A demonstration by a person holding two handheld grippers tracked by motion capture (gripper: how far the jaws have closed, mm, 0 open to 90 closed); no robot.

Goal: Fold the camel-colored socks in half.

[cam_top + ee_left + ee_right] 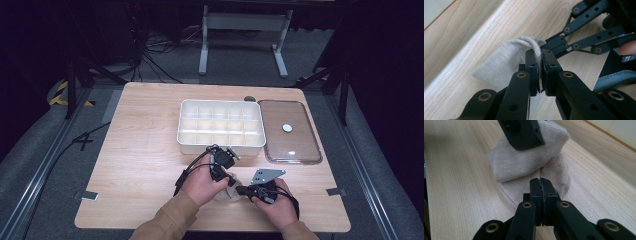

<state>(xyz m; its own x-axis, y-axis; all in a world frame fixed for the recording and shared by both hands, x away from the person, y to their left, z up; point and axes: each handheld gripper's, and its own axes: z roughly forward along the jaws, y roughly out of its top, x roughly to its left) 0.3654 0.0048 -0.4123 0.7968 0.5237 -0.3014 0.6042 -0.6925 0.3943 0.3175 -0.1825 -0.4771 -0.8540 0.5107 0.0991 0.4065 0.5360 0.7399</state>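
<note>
A beige sock (226, 194) lies partly folded on the wooden table near the front edge, between the person's hands. My left gripper (541, 53) is shut on a raised fold of the sock (504, 62), and pale fabric shows between its pads. In the high view the left gripper (230, 181) points down at the sock from the left. My right gripper (541, 182) is shut, its tips resting on the ribbed part of the sock (524, 162); no fabric shows between its pads. The right gripper (240, 190) comes in from the right.
A white divided tray (220, 148) stands in the middle of the table. Its clear lid (300, 145) lies to the right with a small white disc (287, 128) on it. Bare wood stretches to the left of the hands.
</note>
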